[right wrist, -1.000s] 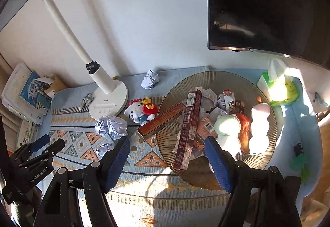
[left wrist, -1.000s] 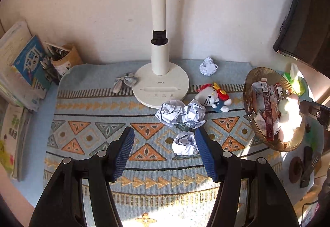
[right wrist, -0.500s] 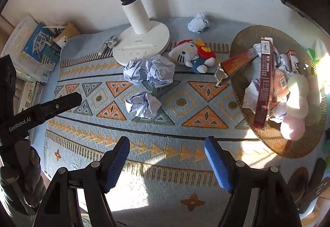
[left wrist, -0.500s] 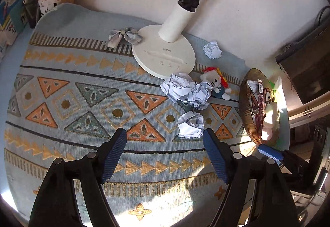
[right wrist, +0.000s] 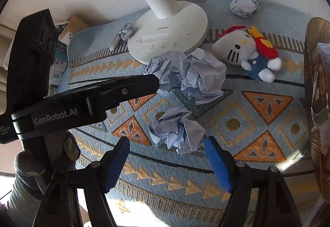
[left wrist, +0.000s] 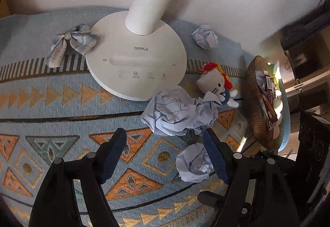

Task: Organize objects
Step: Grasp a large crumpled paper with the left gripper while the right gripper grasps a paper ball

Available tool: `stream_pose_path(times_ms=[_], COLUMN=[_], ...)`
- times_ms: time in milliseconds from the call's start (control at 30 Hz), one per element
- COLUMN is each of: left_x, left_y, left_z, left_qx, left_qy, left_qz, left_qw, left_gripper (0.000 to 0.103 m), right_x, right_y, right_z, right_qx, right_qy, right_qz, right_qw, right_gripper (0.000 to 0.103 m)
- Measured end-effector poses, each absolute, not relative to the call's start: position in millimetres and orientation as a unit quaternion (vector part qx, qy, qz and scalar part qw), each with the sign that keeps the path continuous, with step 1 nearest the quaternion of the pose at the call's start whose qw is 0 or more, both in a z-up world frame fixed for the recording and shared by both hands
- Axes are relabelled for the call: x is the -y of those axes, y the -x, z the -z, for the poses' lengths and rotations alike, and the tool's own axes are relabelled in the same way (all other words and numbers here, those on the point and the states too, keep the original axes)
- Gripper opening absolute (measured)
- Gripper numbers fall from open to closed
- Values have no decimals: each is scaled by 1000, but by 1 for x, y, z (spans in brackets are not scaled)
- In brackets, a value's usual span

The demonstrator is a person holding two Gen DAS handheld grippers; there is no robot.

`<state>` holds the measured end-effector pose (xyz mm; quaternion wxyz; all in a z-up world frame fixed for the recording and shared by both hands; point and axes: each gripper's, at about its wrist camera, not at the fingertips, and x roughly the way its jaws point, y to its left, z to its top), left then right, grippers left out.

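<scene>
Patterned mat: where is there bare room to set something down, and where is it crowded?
Free: the mat's stretch left of the paper balls and in front of the lamp base and checked bow, plus the near strip below the right gripper. Crowded: the crumpled paper, plush toy and full basket.

Crumpled paper (right wrist: 177,133) (woven mat (right wrist: 257,123))
</scene>
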<state>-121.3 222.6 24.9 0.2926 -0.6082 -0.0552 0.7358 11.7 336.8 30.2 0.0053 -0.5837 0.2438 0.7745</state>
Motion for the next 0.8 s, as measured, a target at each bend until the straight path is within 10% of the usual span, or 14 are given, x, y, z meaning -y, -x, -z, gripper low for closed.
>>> stream_pose_path(times_ms=[800], left_x=[-218], left_y=[85], left_z=[-66], left_qx=[31], left_qy=[565], left_qz=[-773], left_qw=[286], left_gripper=[50], right_x=[-350], right_y=[-44], right_z=[-65], right_qx=[-217], right_qy=[565], right_qz=[-796], right_qw=[-7], right_gripper=[53])
